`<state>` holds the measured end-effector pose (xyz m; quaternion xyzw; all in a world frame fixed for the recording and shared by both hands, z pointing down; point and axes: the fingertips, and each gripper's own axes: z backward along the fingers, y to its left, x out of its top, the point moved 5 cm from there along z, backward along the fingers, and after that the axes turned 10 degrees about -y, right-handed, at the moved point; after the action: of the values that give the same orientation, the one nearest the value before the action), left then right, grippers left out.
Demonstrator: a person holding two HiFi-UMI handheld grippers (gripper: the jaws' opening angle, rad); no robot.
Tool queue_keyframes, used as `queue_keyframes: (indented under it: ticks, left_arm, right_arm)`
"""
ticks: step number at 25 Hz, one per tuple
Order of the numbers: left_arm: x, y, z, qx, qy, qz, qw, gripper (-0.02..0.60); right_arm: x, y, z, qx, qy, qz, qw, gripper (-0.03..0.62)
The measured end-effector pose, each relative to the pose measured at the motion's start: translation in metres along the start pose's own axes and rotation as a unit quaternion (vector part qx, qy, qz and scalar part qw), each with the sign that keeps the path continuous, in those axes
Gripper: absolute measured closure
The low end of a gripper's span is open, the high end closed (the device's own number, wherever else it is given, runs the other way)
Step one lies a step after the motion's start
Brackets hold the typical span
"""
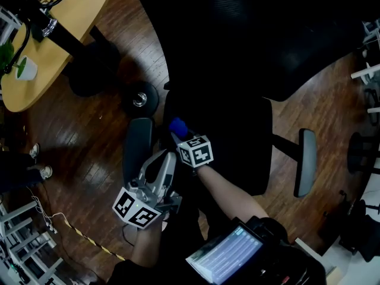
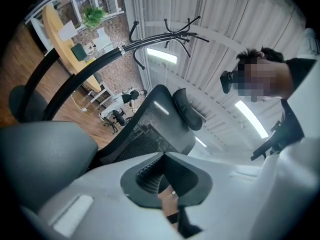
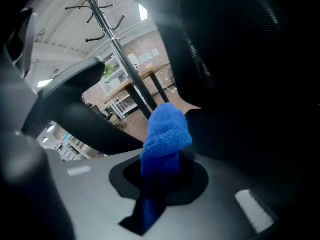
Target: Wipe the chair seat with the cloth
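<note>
Dark wood-plank floor (image 1: 77, 159). Light oval table (image 1: 71, 10) at ten o'clock. Black coat stand (image 2: 170, 31) at twelve o'clock. Ceiling strip lights (image 2: 248, 118) lit.

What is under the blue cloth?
The black chair seat. The right gripper holds the cloth; the patch right beneath it is covered, so whether they touch can't be seen.

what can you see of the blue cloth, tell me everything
The blue cloth is bright blue, fuzzy like terry, bunched into a thick wad. The right gripper has its tongs shut on its lower part; the rounded top sticks out past them. It is at the edge of the dark chair seat, beside a grey armrest. Whether it touches the seat cannot be told.
</note>
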<state>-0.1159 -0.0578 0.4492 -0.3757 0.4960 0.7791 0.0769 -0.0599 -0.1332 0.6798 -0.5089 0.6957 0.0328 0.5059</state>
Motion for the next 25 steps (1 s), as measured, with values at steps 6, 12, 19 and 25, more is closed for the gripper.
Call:
queue_keyframes:
  ticks: [6, 12, 19, 25]
  left_arm:
    - [-0.002, 0.001, 0.004, 0.002, -0.002, 0.001, 1.0, 0.589]
    - [-0.005, -0.003, -0.002, -0.006, 0.005, 0.0, 1.0, 0.589]
    - [-0.014, -0.011, -0.011, -0.017, 0.015, 0.003, 0.9997, 0.589]
    - [-0.017, -0.017, -0.018, -0.026, 0.018, 0.005, 0.9995, 0.589]
  right_arm:
    - [-0.029, 0.021, -0.015, 0.027, 0.011, 0.007, 1.0, 0.54]
    - [-0.033, -0.044, 0.024, -0.047, 0.009, 0.016, 0.999, 0.54]
    - [-0.034, -0.166, 0.137, -0.205, 0.017, 0.028, 0.978, 0.54]
    - [-0.036, -0.242, 0.253, -0.319, 0.024, 0.025, 0.947, 0.54]
